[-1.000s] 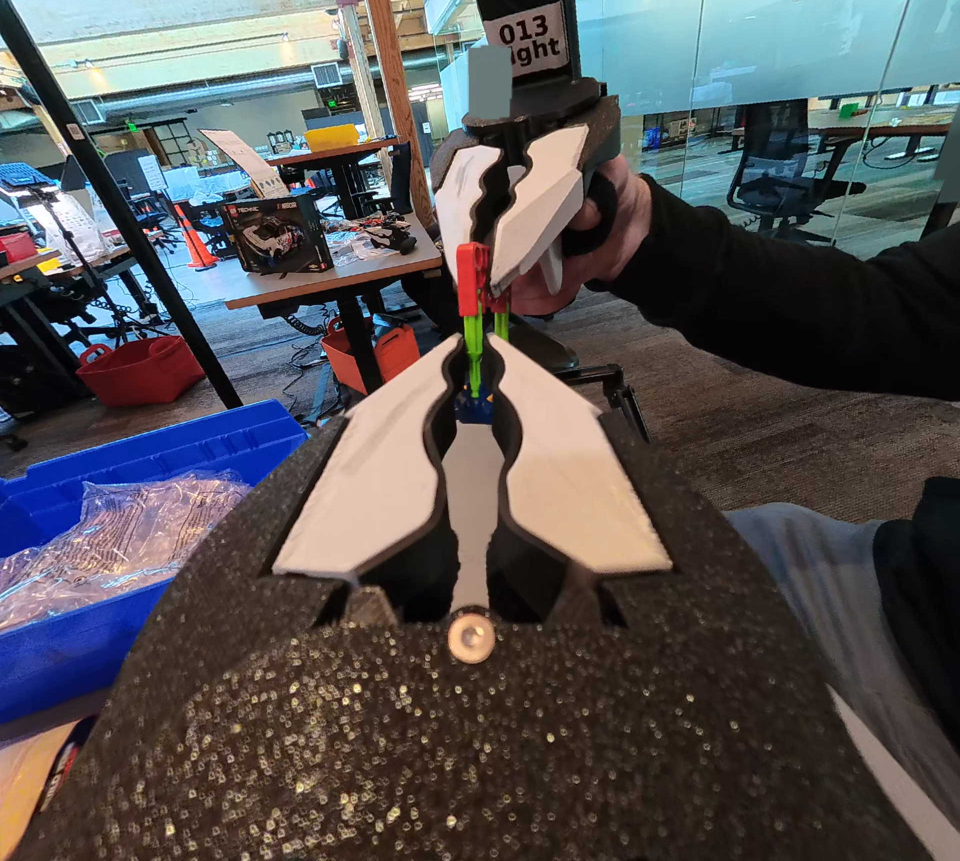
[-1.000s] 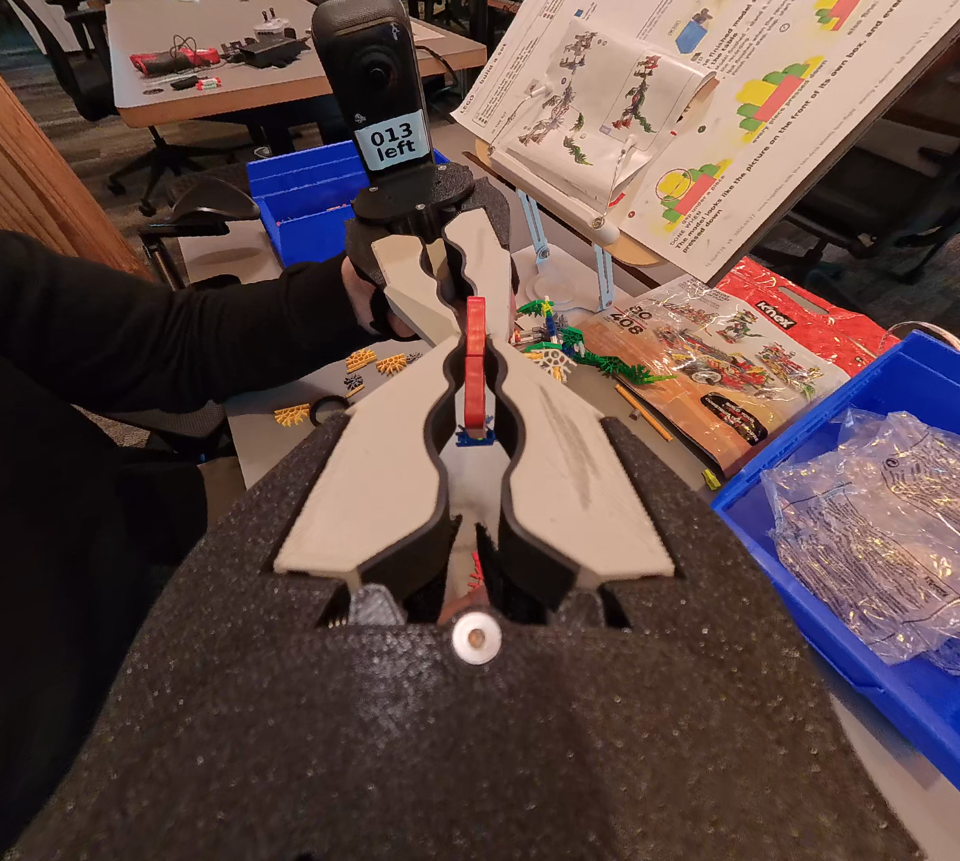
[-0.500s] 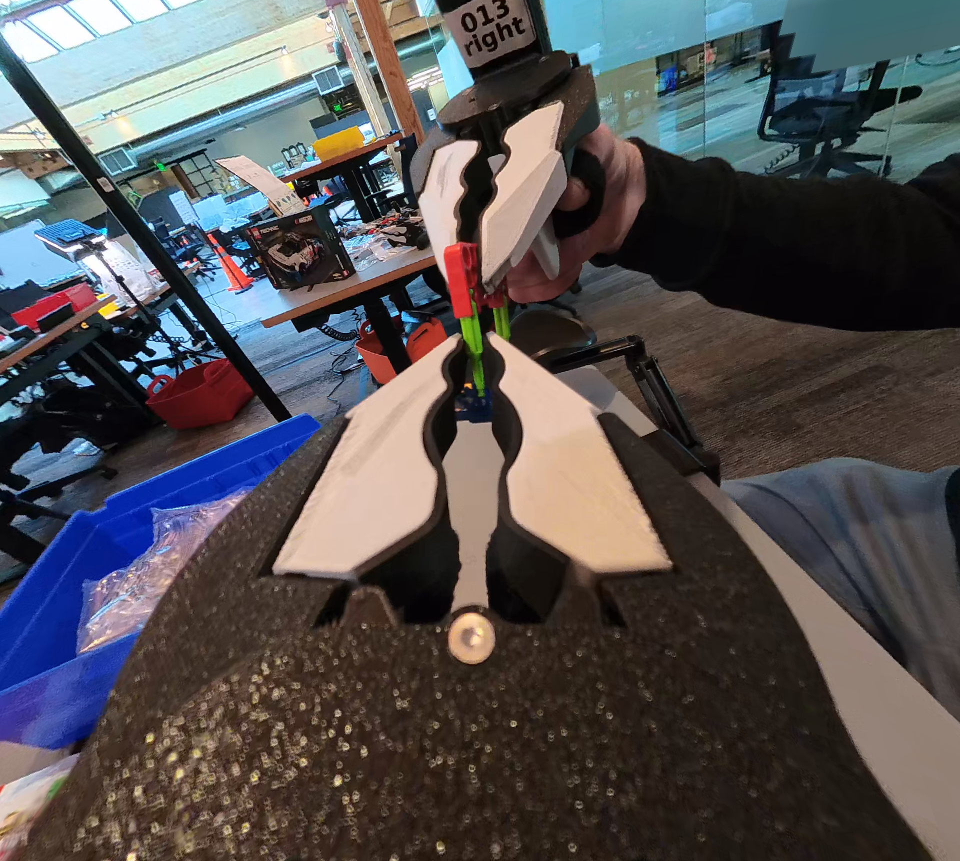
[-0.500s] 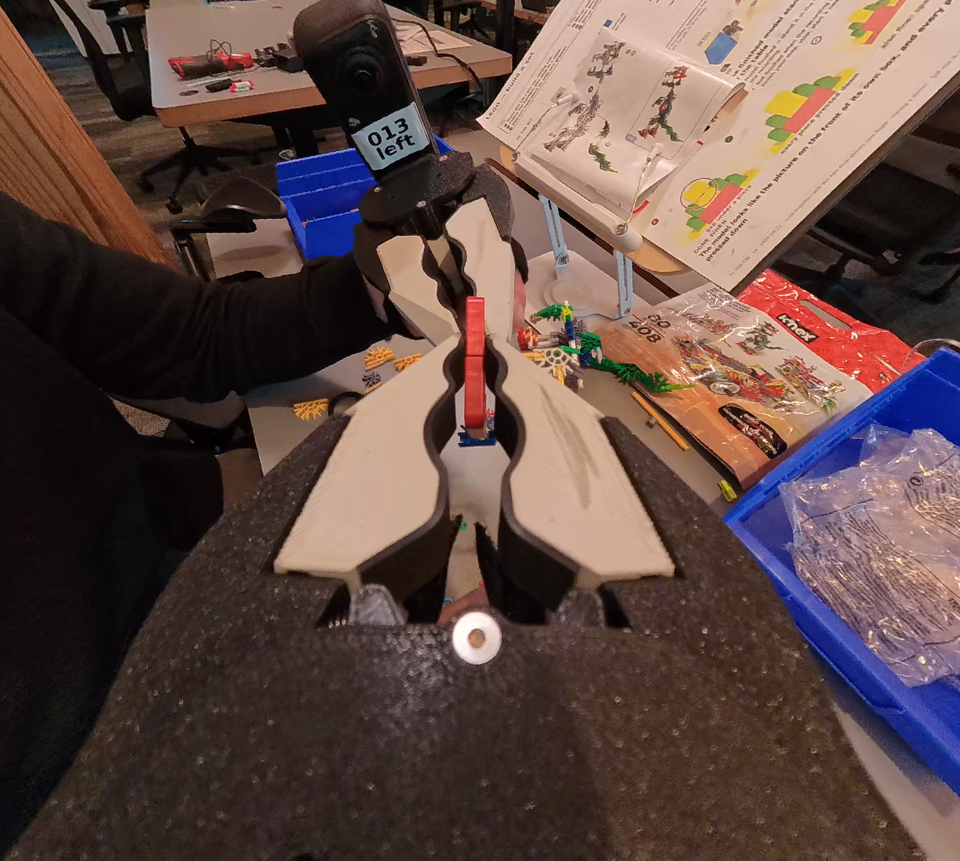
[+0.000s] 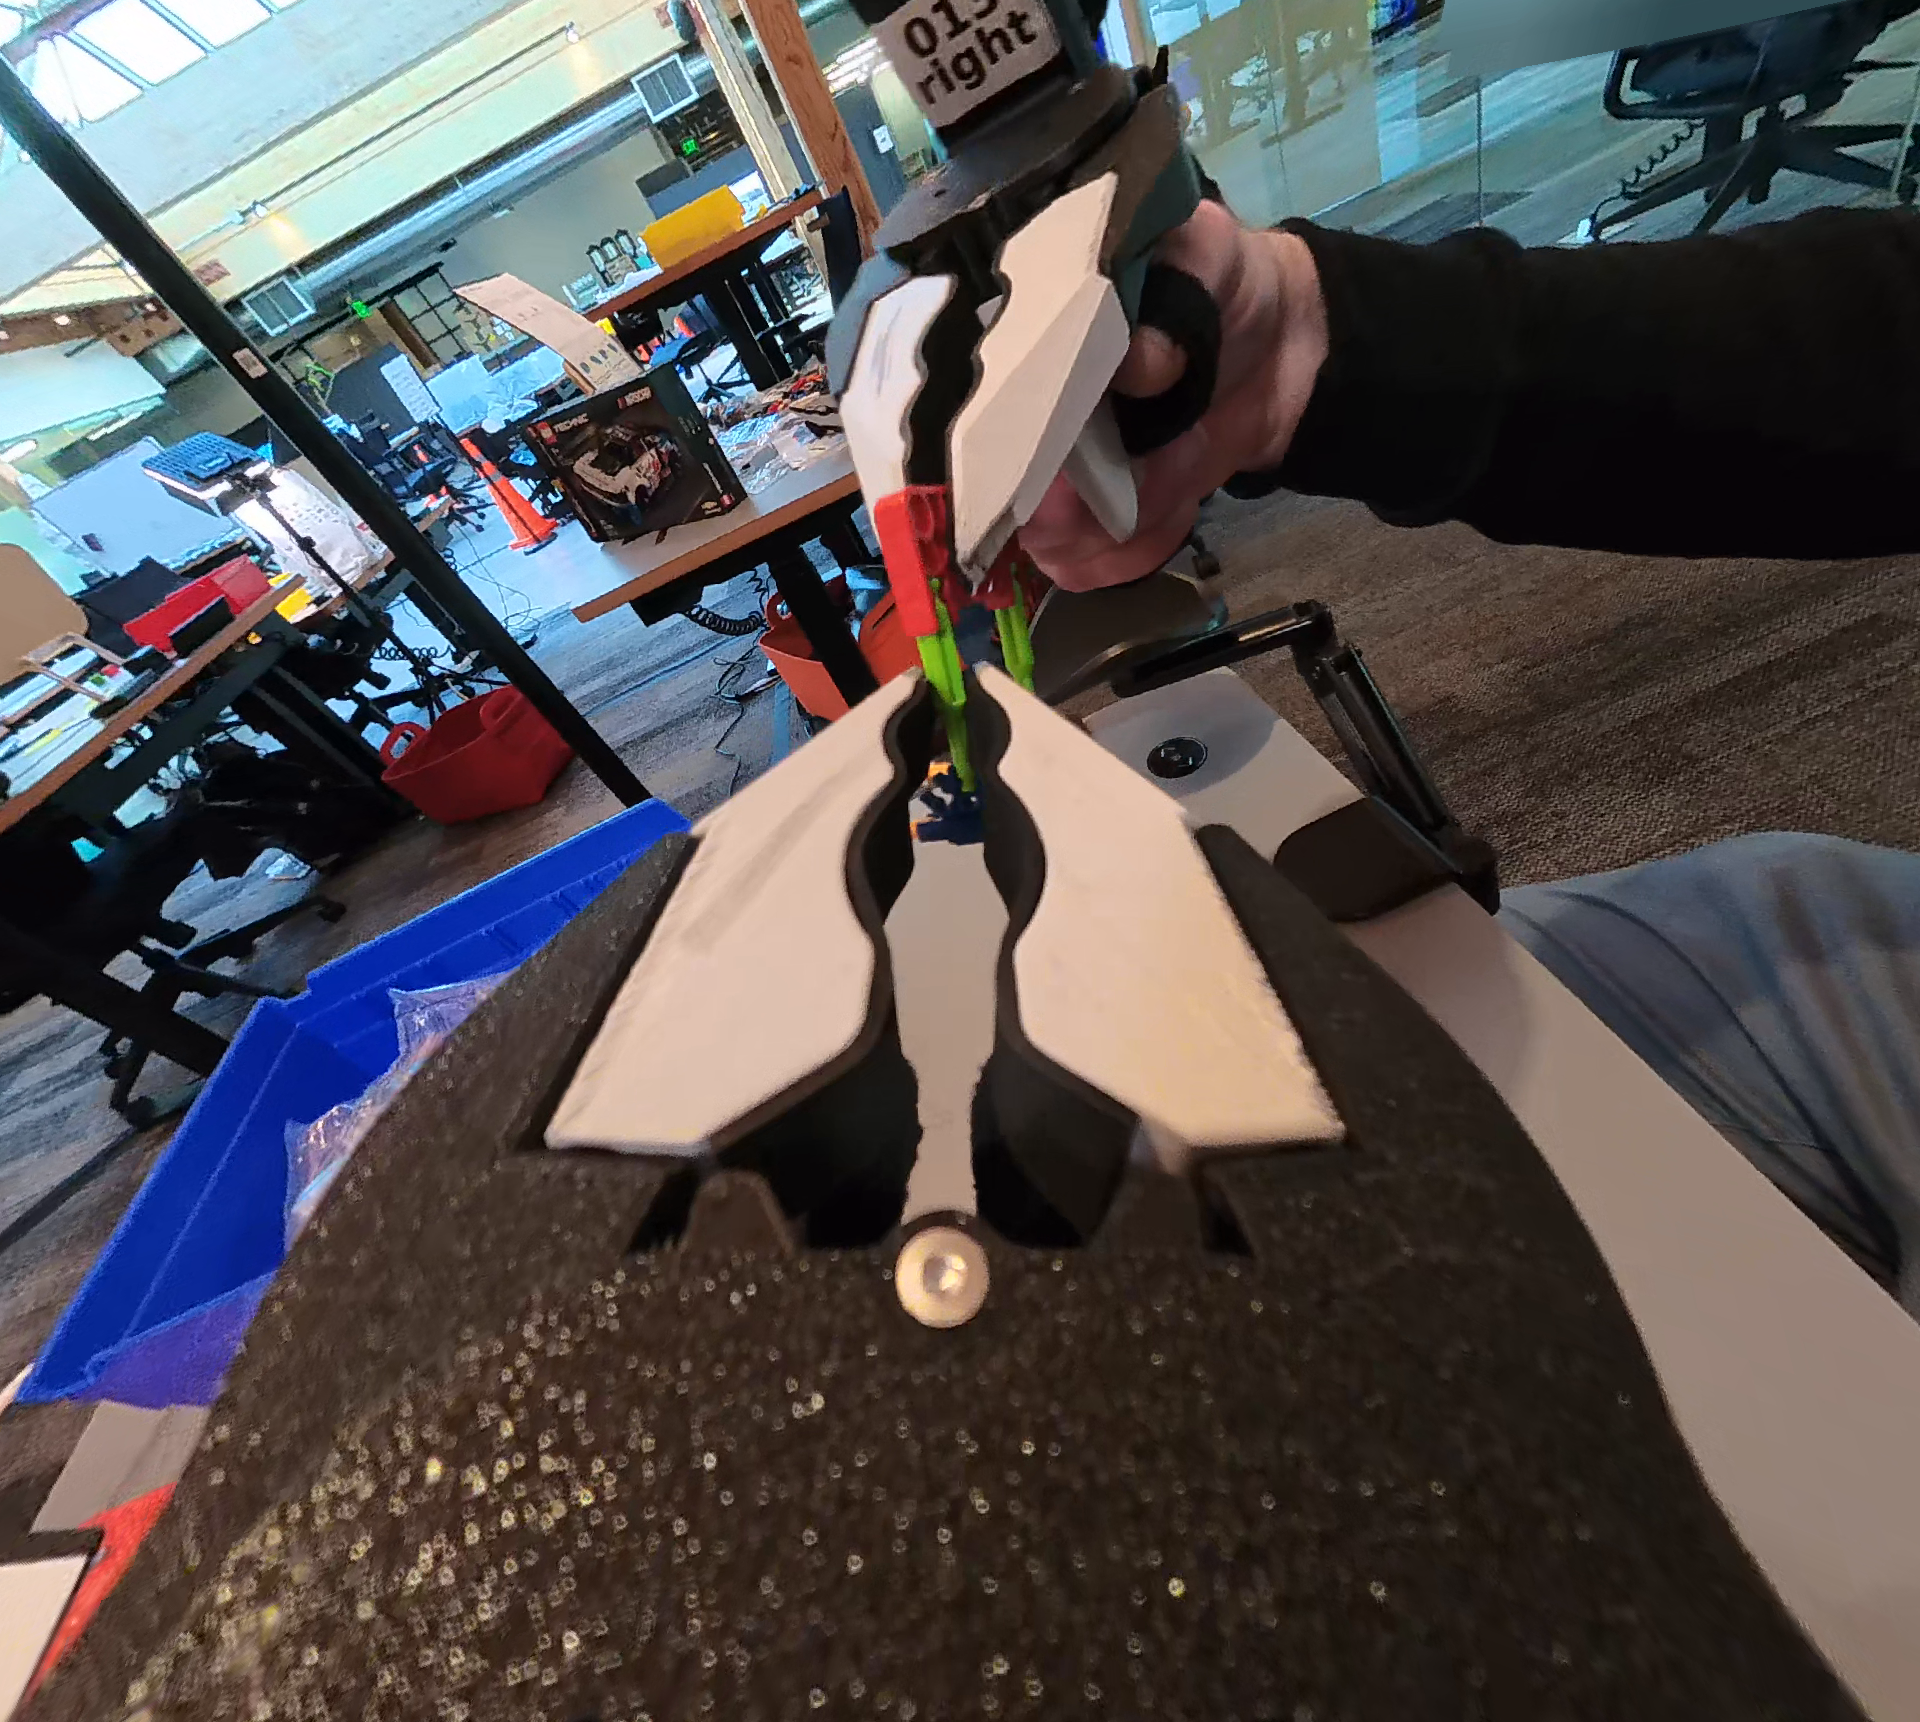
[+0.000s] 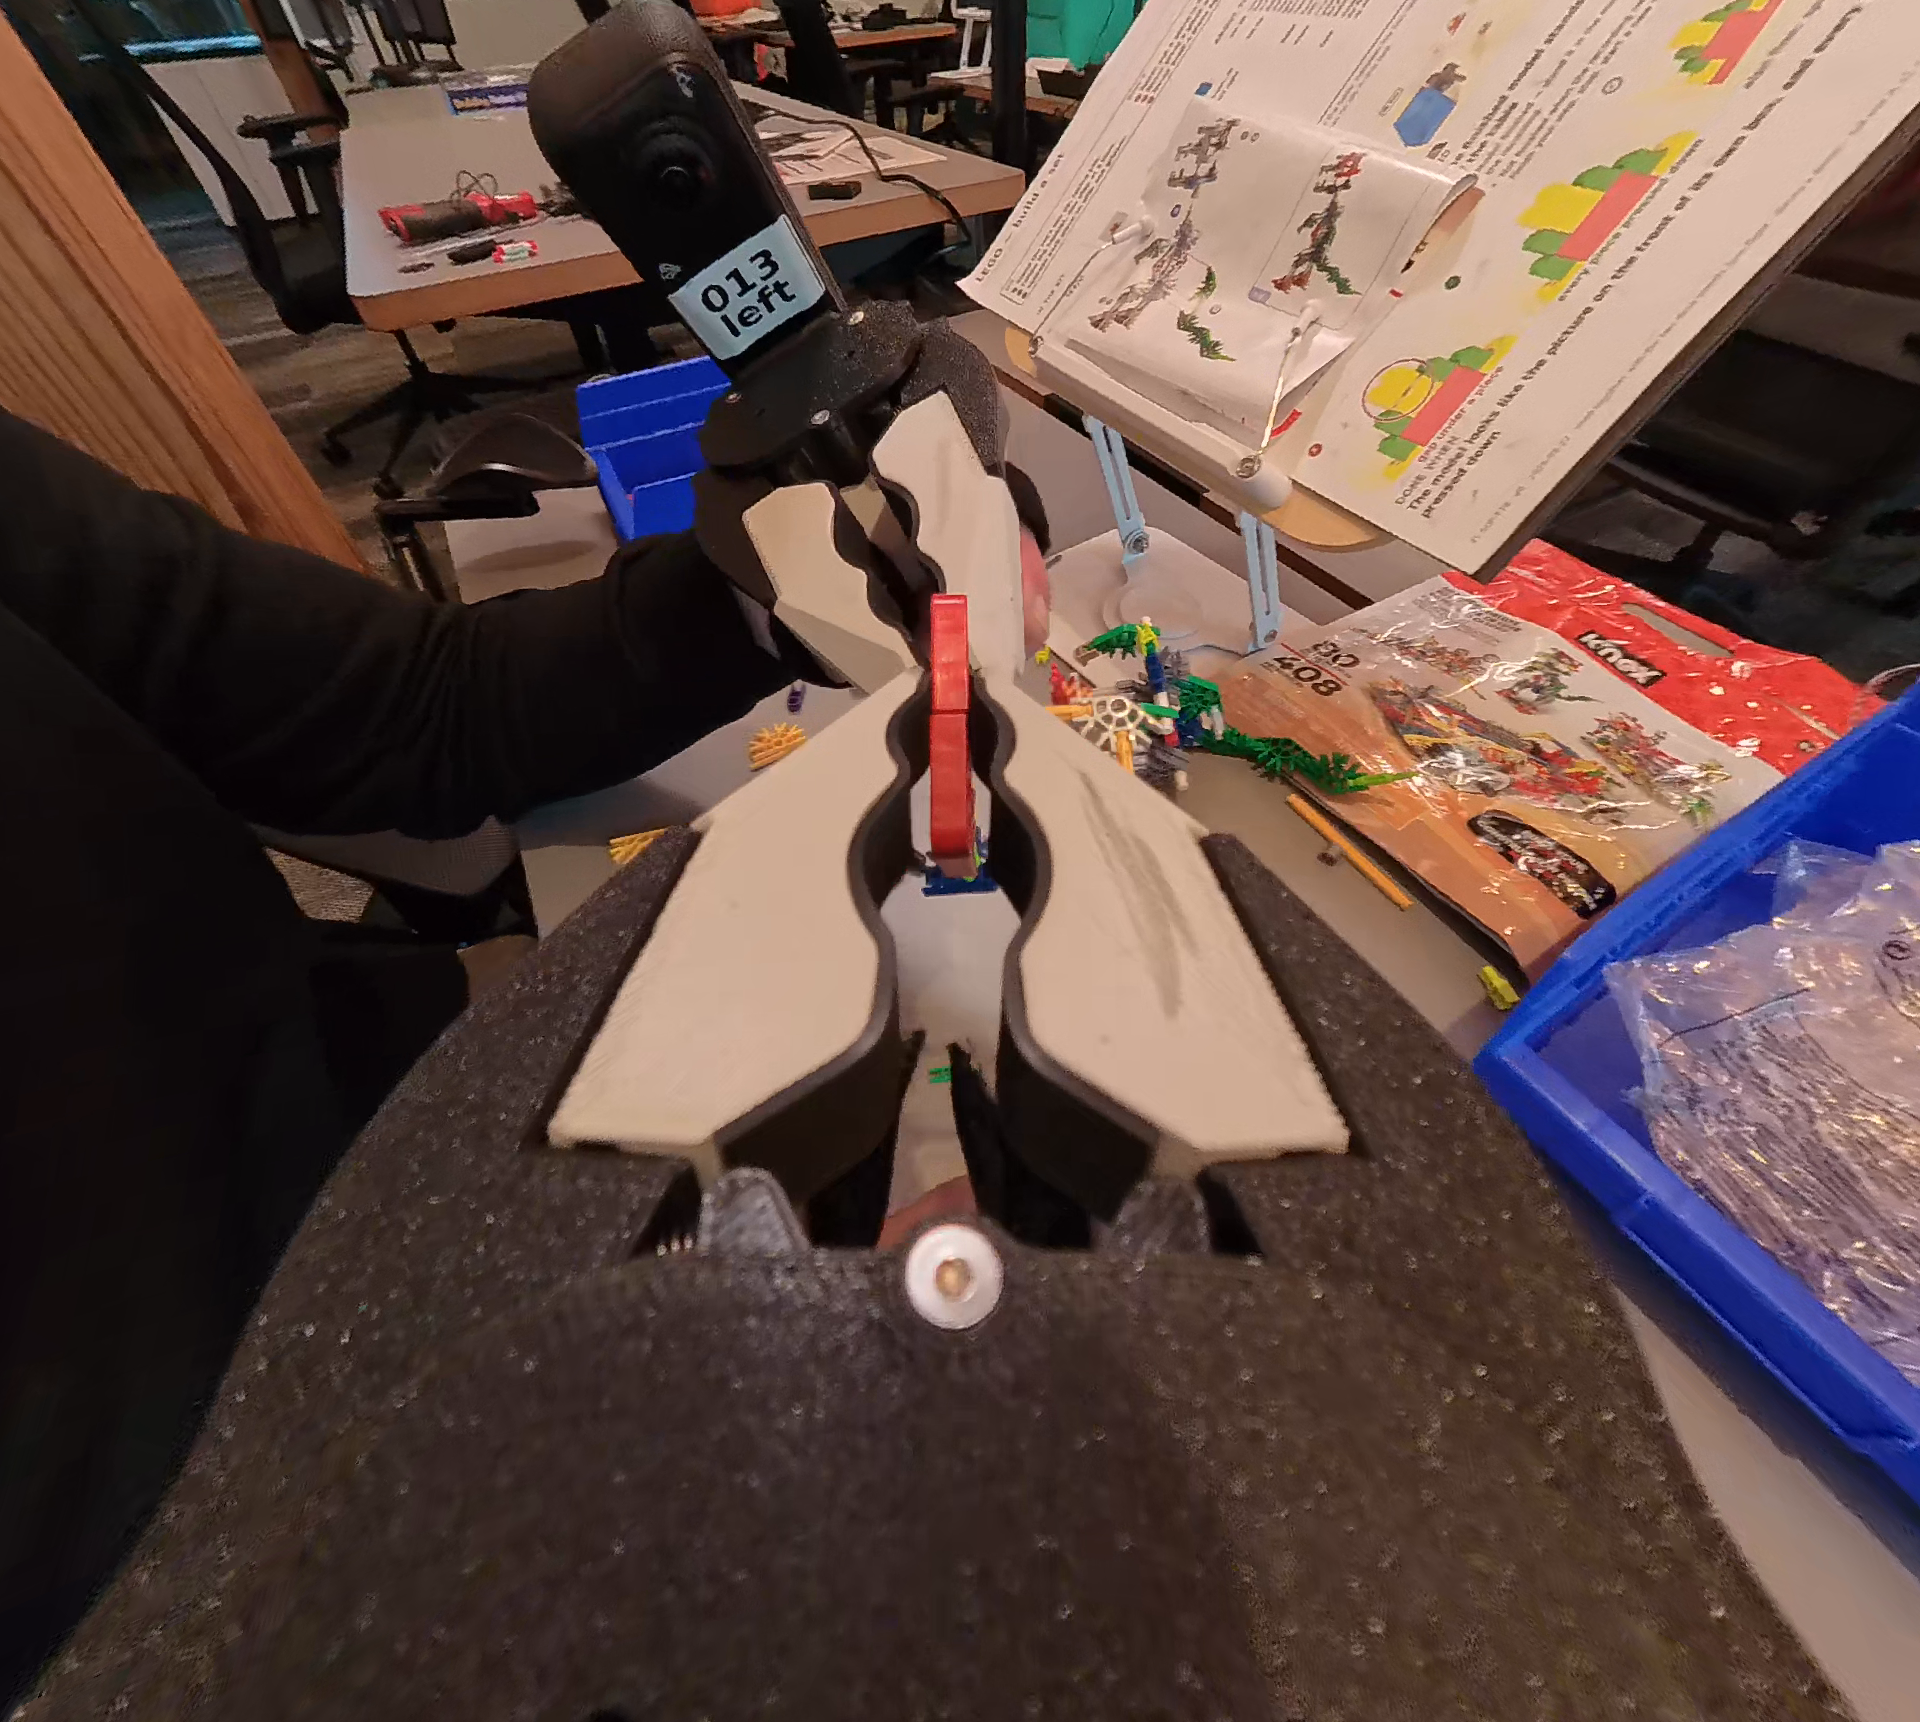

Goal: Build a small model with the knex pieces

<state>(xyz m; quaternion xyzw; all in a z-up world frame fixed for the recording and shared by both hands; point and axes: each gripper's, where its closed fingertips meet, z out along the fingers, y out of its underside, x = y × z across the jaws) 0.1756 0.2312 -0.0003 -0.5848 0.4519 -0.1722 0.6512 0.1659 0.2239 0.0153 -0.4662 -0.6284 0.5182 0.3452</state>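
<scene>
Both grippers hold one small toy assembly between them, tip to tip, in the air above the table. My left gripper (image 5: 951, 685) is shut on its green rod (image 5: 948, 685), with a blue connector (image 5: 945, 815) just behind the tips. My right gripper (image 6: 951, 685) is shut on its red brick piece (image 6: 949, 727), with a blue connector (image 6: 956, 872) behind it. In the left wrist view the right gripper (image 5: 940, 519) comes down from above onto the red piece (image 5: 914, 560). In the right wrist view the left gripper (image 6: 961, 623) faces me from the far side.
A blue bin (image 6: 1621, 1122) with clear plastic bags stands at the right. A tilted board (image 6: 1507, 145) with instruction sheets stands on a stand behind. Loose toy parts (image 6: 1153, 716) and a printed toy bag (image 6: 1507, 737) lie on the grey table (image 6: 665, 789). Desks and chairs stand beyond. My two grippers' fingertips are within a few centimetres of each other.
Both grippers have tilted and shifted together while keeping their hold on the assembly. The background has swung in both views, and the left gripper's handle leans more in the right wrist view.
</scene>
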